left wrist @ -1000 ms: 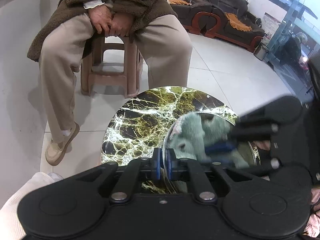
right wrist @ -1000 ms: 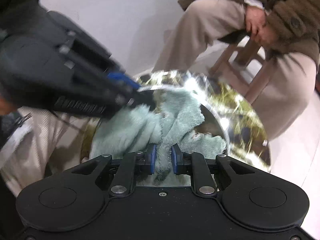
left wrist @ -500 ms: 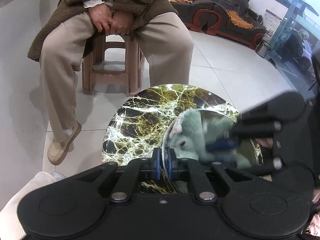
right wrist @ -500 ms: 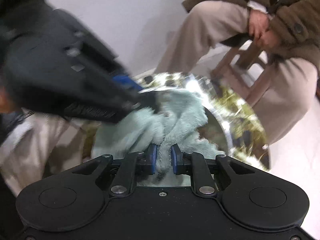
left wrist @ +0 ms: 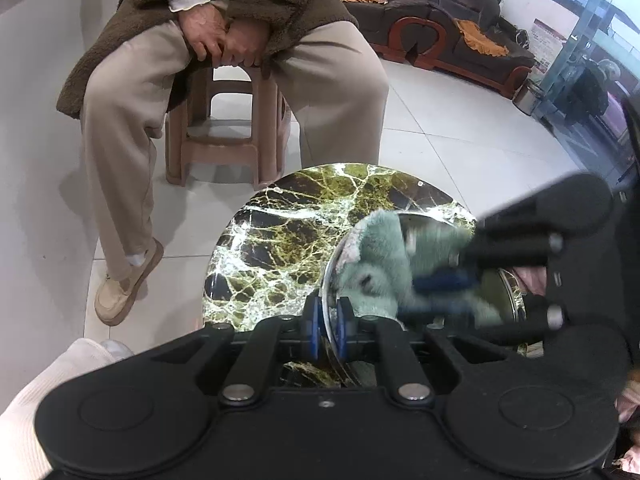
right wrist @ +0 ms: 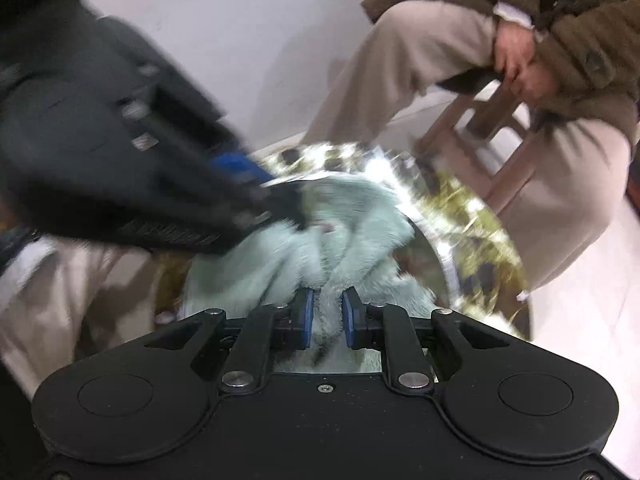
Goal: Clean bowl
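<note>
While the right wrist view was smeared by motion, the left tool (left wrist: 325,316) was clamped on the near rim of the shiny round metal bowl (left wrist: 408,222), which stood on the round green-veined marble surface (left wrist: 288,236). The right tool (right wrist: 325,312) pinched the fluffy pale-green cloth (right wrist: 352,216) inside it. Cloth and tool bodies hid most of the bowl's interior.

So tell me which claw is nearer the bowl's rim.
Left. The left claw is clamped on the bowl rim; the right claw grips the cloth inside the bowl.
</note>
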Demonstrator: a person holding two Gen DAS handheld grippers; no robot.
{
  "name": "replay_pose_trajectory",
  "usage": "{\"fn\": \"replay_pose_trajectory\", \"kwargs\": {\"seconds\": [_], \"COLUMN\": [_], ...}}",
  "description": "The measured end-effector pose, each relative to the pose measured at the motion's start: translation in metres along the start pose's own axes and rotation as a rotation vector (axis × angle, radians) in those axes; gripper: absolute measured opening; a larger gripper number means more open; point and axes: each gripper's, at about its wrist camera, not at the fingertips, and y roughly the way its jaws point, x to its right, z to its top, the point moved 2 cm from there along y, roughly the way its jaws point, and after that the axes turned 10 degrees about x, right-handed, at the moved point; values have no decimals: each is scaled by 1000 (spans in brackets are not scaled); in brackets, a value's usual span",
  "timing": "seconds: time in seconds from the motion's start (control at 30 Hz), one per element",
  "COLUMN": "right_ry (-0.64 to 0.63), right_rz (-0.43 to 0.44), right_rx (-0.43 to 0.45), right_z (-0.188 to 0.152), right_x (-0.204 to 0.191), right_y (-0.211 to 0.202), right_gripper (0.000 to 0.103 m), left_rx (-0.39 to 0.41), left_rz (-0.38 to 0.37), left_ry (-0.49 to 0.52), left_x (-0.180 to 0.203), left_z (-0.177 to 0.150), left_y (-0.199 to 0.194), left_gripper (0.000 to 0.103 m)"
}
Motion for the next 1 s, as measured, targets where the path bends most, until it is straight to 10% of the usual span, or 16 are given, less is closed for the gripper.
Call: {"fn": "replay_pose_trajectory", "kwargs": {"seconds": [1.0], "right_ry": [-9], "right_rz": [9], "right_rx": [-12], "right_z": [-5], "right_x": [5], "right_y": [2], "right_gripper": [14], "left_rx": [-12], "left_rz": [-14], "left_ry": [-5], "left_x": [1], "left_z": [-6], "left_y": [1], "left_gripper": [11]}}
